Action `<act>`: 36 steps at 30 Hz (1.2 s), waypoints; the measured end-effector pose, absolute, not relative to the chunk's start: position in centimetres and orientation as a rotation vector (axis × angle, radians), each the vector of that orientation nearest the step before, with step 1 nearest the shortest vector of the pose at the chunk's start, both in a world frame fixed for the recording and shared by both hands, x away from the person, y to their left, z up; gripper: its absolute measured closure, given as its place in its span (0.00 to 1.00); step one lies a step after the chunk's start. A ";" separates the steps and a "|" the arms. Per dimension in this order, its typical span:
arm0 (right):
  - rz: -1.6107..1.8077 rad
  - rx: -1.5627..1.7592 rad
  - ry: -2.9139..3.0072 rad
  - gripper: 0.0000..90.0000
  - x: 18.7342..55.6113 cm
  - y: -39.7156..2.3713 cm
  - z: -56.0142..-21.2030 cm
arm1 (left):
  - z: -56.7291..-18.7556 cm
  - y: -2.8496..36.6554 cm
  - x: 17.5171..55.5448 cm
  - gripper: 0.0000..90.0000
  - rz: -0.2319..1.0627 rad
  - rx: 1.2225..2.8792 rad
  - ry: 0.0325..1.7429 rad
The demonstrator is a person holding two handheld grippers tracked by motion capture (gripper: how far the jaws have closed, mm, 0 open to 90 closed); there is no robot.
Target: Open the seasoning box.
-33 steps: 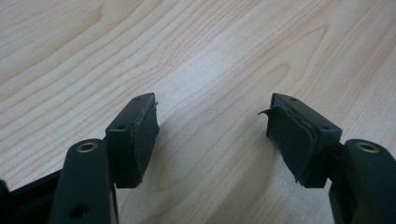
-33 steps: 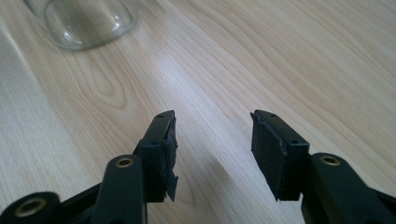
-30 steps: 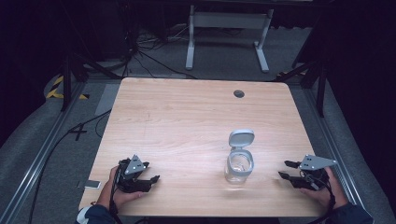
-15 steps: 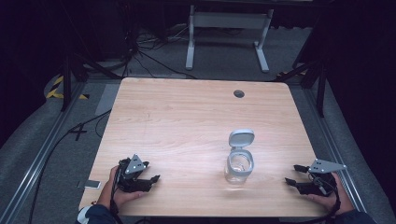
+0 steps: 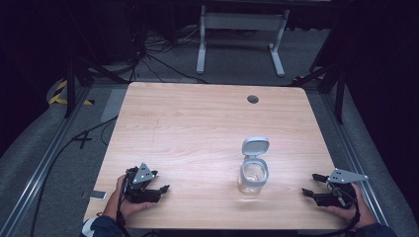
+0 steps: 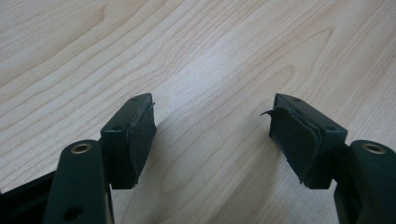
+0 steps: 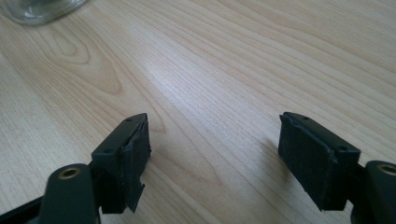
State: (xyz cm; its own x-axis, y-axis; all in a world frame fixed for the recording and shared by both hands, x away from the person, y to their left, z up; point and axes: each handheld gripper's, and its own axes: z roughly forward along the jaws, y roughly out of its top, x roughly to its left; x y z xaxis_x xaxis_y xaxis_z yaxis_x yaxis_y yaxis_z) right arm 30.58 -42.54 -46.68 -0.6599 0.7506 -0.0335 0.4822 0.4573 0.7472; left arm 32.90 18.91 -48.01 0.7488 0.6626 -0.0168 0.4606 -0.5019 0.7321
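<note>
A clear glass jar (image 5: 253, 176) stands on the wooden table (image 5: 197, 128), right of centre near the front, its grey flip lid (image 5: 255, 146) tilted up and open. My left gripper (image 5: 159, 190) rests at the front left corner, held by a hand, jaws wide apart over bare wood (image 6: 212, 130). At the front right edge my right gripper (image 5: 310, 184) is also open, nothing between its pads (image 7: 133, 158). The jar's base (image 7: 39, 9) shows at the top left of the right gripper view, well ahead of the jaws.
A round cable hole (image 5: 253, 99) sits near the table's far edge. A small flat device (image 5: 94, 195) lies off the table's front left corner. Cables (image 5: 148, 57) and a white stand (image 5: 239, 29) are on the floor behind.
The right gripper has moved back toward the front right edge, away from the jar. The left gripper and the jar have stayed put.
</note>
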 end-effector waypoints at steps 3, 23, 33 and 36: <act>1.033 1.049 2.350 0.28 30.5 -42.5 -46.7 | -48.0 18.9 32.9 0.34 0.344 2.191 0.842; 1.034 1.049 2.350 0.28 30.5 -42.5 -46.7 | -48.0 18.8 33.0 0.33 0.350 2.191 0.839; 1.034 1.049 2.350 0.28 30.5 -42.5 -46.7 | -48.0 18.8 33.0 0.32 0.350 2.187 0.847; 1.035 1.047 2.350 0.28 30.6 -42.5 -46.7 | -48.0 18.8 33.1 0.32 0.351 2.188 0.848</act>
